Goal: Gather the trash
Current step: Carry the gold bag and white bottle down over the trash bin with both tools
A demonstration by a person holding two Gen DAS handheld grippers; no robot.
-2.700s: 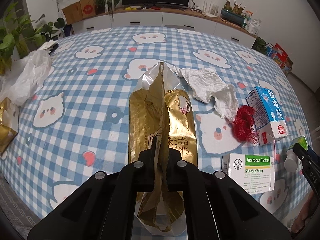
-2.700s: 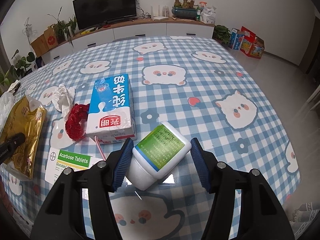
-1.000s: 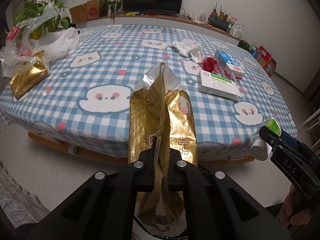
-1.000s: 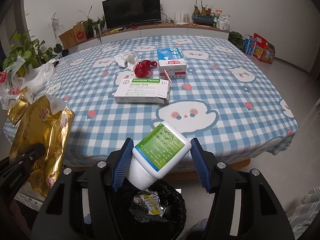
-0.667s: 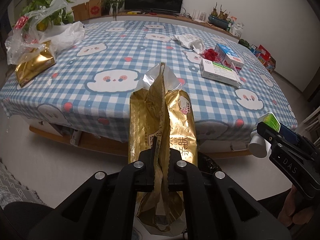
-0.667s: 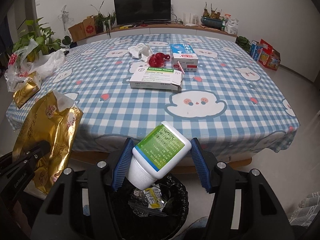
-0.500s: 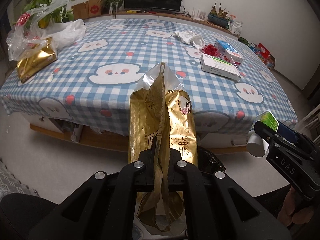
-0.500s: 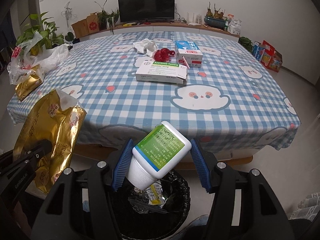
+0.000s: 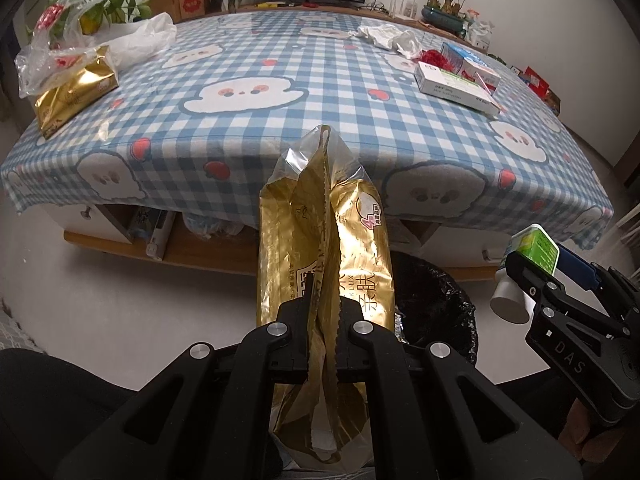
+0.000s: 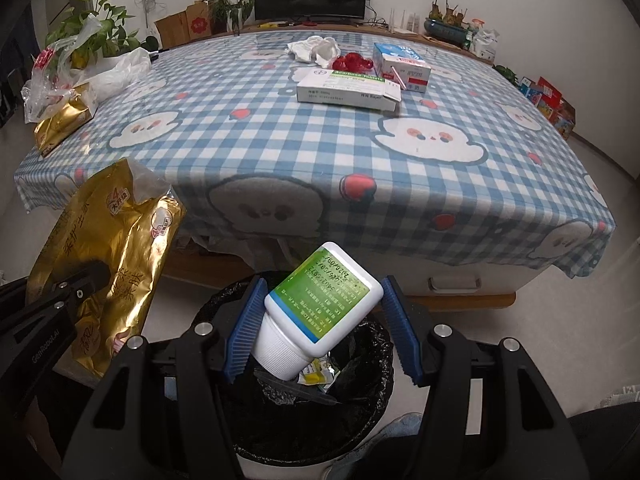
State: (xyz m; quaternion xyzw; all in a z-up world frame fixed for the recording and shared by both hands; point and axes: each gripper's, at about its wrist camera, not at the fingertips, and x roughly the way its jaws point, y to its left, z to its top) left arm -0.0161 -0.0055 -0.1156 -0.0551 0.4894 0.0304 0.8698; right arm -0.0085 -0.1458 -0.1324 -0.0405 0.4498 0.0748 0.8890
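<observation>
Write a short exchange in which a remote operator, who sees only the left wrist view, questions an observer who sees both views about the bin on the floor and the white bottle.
Operator: The gold bag hides most of the bin from me. Is anything in it?
Observer: Yes. The right wrist view shows a yellow wrapper among dark scraps on the black liner.
Operator: I see the white bottle only from the side. Is it over the opening?
Observer: It appears so. Seen along the right hand-held gripper, the bottle hangs cap down in line with the bin's mouth.
</observation>
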